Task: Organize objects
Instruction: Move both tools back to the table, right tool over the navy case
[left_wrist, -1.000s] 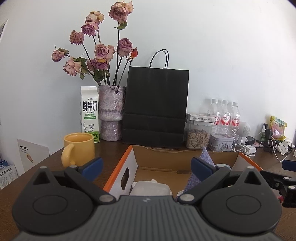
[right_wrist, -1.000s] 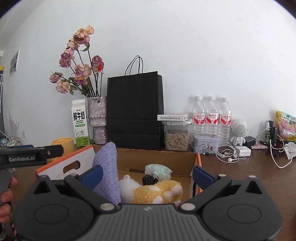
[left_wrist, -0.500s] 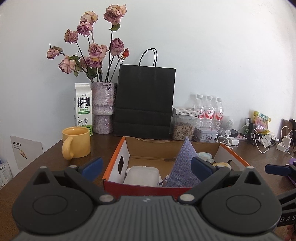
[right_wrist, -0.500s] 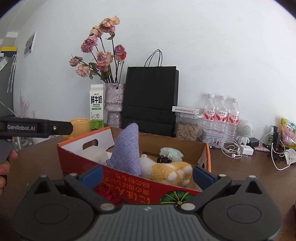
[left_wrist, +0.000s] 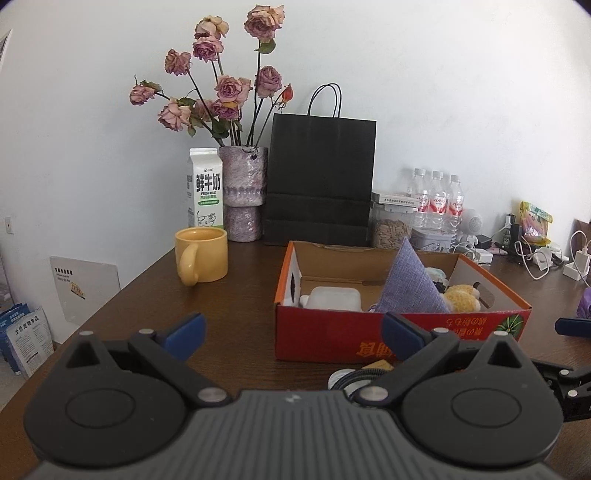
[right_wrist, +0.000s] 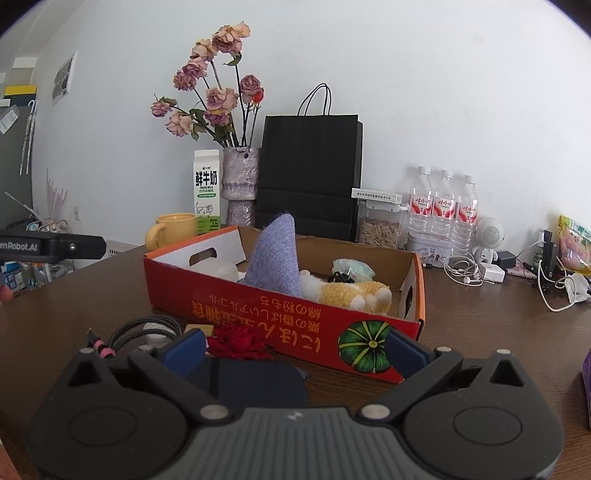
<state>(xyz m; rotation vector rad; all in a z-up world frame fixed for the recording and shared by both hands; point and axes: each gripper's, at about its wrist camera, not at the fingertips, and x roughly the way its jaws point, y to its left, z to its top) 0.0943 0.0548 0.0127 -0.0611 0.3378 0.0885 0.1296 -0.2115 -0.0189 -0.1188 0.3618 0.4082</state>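
Right wrist cam: table (right_wrist: 480, 332) w/ red cardboard box (right_wrist: 280, 314) mid, holding purple cloth (right_wrist: 277, 254) + plush toy (right_wrist: 347, 291). Near side: dark pouch (right_wrist: 255, 380), red flower (right_wrist: 236, 341), cable coil (right_wrist: 144, 328). Left gripper (left_wrist: 291, 332) and right gripper (right_wrist: 293, 349): jaws apart, empty.

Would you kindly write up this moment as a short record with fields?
container: red cardboard box on the wooden table
in box: purple cloth pouch, yellow plush toy, white plastic case
outside, in front of box: red fabric flower, dark blue pouch, braided cable
left hand-held gripper: open, empty
right hand-held gripper: open, empty, above the dark blue pouch
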